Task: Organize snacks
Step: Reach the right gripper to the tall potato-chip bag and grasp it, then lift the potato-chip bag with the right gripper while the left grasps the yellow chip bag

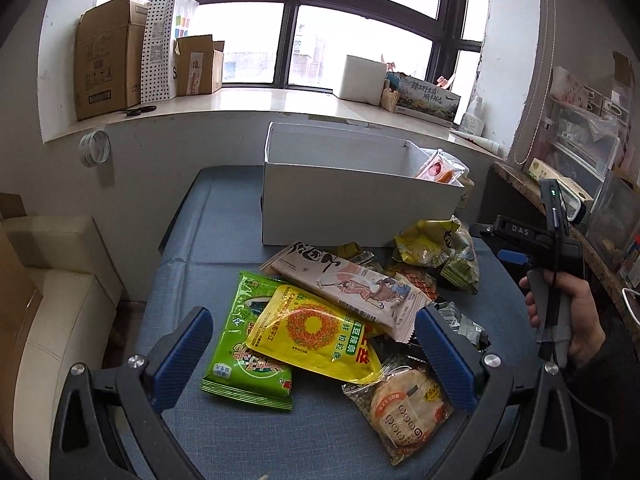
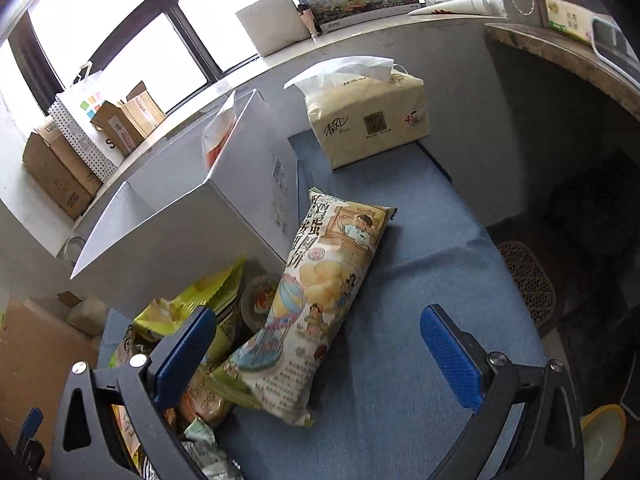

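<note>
The left gripper (image 1: 314,354) hung above a heap of snacks on the blue tabletop (image 1: 192,280), its jaws spread wide and holding nothing. Between the jaws lay a yellow packet (image 1: 316,330) printed with an orange ring, resting partly on a green packet (image 1: 248,336) that sat toward the left jaw. Just inside the right jaw lay a clear-wrapped round rice cracker (image 1: 404,404). Ahead of the jaws a long pale wrapper with a cartoon figure (image 1: 352,284) lay slantwise across the pile, and farther ahead toward the right sat crumpled yellow-green bags (image 1: 440,252). Beyond the pile stood a white box (image 1: 352,208), open at the top, with a pink-and-orange packet (image 1: 438,170) sticking up at its right end. Off to the right of the jaws, a hand (image 1: 572,312) gripped the handle of the other tool.

The right gripper (image 2: 318,356) likewise had its jaws wide apart and empty. Between them, nearer the left jaw, lay a long puffy illustrated chip bag (image 2: 316,304), stretching away ahead and leaning against the white box (image 2: 192,224). More snack packets (image 2: 192,308) were crowded around and behind the left jaw. Well ahead stood a tissue pack (image 2: 368,116) on the tabletop (image 2: 420,280).
</note>
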A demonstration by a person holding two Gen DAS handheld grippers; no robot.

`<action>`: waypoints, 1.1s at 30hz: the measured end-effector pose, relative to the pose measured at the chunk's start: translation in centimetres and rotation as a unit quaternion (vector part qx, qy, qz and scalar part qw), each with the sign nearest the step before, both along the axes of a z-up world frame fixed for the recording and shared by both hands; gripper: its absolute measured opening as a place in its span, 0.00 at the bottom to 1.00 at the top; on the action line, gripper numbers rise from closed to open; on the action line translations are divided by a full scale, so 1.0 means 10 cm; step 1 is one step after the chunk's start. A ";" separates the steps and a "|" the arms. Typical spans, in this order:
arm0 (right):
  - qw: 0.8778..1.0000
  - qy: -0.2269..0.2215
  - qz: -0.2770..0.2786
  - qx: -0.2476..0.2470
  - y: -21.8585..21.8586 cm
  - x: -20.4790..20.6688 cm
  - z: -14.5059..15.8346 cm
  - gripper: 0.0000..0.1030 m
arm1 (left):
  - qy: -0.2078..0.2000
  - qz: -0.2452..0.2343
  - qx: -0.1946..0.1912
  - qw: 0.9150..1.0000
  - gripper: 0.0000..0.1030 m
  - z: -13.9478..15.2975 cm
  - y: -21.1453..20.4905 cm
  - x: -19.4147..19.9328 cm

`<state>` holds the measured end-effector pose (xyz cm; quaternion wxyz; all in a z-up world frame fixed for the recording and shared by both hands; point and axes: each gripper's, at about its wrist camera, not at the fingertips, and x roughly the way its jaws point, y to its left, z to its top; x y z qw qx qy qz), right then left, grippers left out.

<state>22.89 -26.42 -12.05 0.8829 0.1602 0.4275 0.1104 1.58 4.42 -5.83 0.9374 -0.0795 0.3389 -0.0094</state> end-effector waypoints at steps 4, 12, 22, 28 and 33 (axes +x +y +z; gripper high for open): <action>1.000 0.019 0.004 -0.019 0.09 0.22 -0.08 0.94 | 0.002 -0.003 0.000 1.000 1.00 -0.02 -0.01 0.00; 0.997 0.069 0.022 0.000 0.15 0.28 -0.27 0.36 | 0.004 -0.006 0.008 1.000 1.00 -0.02 -0.04 0.01; 0.998 0.005 0.018 0.056 -0.26 -0.40 0.08 0.35 | 0.018 -0.055 0.012 0.998 1.00 0.00 -0.44 0.40; 0.995 -0.058 0.022 0.080 -0.50 -1.00 0.32 0.35 | 0.034 -0.112 0.041 0.992 1.00 -0.01 -1.05 0.98; 0.991 -0.085 0.007 0.101 -0.75 -1.32 0.38 0.35 | 0.073 -0.150 0.103 0.981 1.00 -0.21 -1.51 1.52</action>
